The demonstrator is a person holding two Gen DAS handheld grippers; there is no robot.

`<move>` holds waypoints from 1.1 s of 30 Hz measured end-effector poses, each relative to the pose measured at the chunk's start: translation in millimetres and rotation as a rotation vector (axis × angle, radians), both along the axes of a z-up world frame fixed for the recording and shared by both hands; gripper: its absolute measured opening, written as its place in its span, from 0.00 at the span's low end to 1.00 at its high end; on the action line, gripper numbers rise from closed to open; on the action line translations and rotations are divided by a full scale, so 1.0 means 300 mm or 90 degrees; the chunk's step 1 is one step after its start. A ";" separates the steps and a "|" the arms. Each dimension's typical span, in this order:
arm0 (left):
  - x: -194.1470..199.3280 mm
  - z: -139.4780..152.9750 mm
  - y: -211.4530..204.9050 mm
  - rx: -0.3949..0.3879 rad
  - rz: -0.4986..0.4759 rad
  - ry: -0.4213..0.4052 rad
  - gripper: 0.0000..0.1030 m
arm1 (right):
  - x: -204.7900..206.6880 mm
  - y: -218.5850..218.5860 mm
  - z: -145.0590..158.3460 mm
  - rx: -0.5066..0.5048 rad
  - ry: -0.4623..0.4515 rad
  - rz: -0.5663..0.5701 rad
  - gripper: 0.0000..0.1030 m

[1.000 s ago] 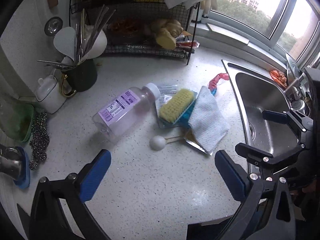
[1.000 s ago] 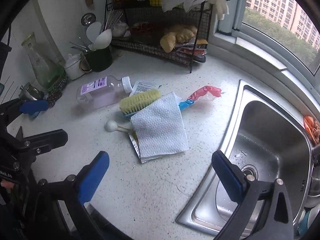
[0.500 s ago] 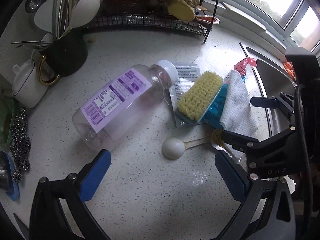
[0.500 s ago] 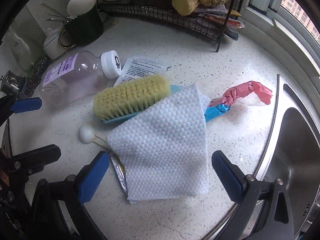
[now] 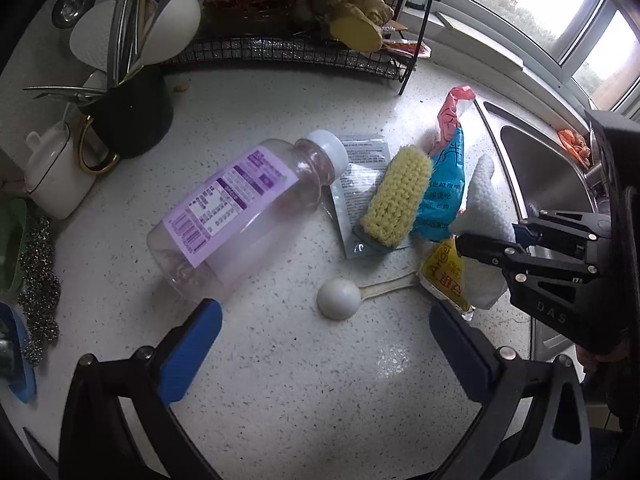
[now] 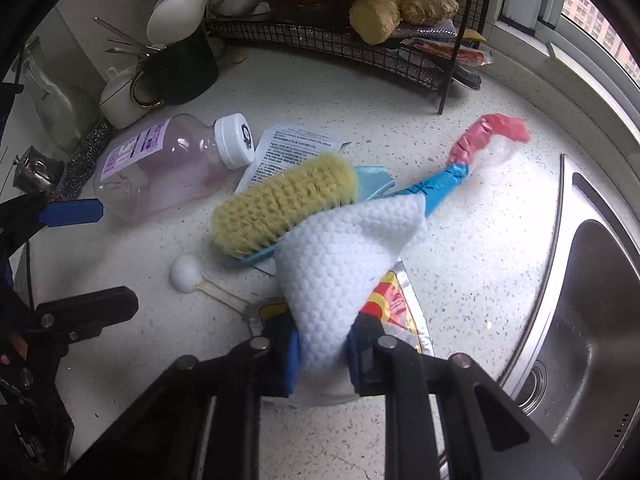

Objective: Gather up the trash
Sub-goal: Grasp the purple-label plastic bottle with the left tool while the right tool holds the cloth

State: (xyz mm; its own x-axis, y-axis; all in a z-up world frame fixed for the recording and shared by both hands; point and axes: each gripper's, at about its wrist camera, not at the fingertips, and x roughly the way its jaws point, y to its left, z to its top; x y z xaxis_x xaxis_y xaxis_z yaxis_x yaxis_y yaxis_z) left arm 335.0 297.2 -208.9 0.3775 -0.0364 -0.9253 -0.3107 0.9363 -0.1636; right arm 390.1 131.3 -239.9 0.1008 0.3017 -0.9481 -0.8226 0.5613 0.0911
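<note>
On the tabletop (image 5: pixel 304 380) lie one bottle (image 5: pixel 244 208) with a purple label, one brush (image 5: pixel 396 196), one white spoon (image 5: pixel 340 298), one white cloth (image 6: pixel 344 264) and three wrappers: grey, blue-red, and a yellow packet (image 5: pixel 446 276) reading "Angel". The right tongs (image 6: pixel 324 350) are clamped on the cloth near the sink (image 6: pixel 592 320). The left tongs (image 5: pixel 324 350) stand wide apart, holding nothing.

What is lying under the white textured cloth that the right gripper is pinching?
Under the white cloth a yellow-red foil packet and the blue brush base show. The right gripper covers the rest.
</note>
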 end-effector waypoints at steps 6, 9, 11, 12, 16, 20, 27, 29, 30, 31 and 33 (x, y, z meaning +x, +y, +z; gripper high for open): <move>-0.037 0.050 -0.011 0.002 -0.001 -0.020 1.00 | -0.046 -0.070 0.080 0.005 0.006 -0.014 0.11; -0.054 0.082 -0.005 0.004 -0.006 -0.027 1.00 | -0.078 -0.120 0.132 0.008 0.010 -0.027 0.08; -0.051 0.100 0.011 0.001 -0.015 -0.033 1.00 | -0.080 -0.160 0.150 0.009 0.010 -0.036 0.08; -0.045 0.107 0.020 0.007 -0.021 -0.033 1.00 | -0.092 -0.163 0.163 0.009 0.013 -0.042 0.08; -0.008 0.113 0.055 0.062 -0.058 -0.019 1.00 | -0.112 -0.177 0.196 0.019 0.027 -0.056 0.08; 0.026 0.099 0.084 0.077 -0.105 0.003 1.00 | -0.109 -0.125 0.188 0.020 0.025 -0.070 0.08; 0.100 0.066 0.135 0.074 -0.170 0.015 1.00 | -0.082 -0.021 0.136 0.008 0.074 -0.123 0.08; 0.125 0.051 0.148 0.069 -0.182 0.018 1.00 | -0.077 0.010 0.129 0.007 0.082 -0.132 0.08; 0.137 0.043 0.154 0.067 -0.186 0.020 1.00 | -0.073 0.028 0.126 0.007 0.082 -0.136 0.08; 0.147 0.034 0.161 0.066 -0.190 0.023 1.00 | -0.070 0.045 0.123 0.006 0.082 -0.139 0.08; 0.164 0.014 0.172 0.065 -0.200 0.026 1.00 | -0.063 0.074 0.115 0.004 0.082 -0.140 0.08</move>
State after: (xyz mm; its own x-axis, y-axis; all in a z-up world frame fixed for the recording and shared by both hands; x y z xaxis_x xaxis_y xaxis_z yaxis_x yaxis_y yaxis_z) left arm 384.0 348.8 -204.6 0.3251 -0.0510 -0.9443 -0.0082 0.9984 -0.0567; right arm 371.2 153.4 -205.3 0.0428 0.2912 -0.9557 -0.6616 0.7251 0.1912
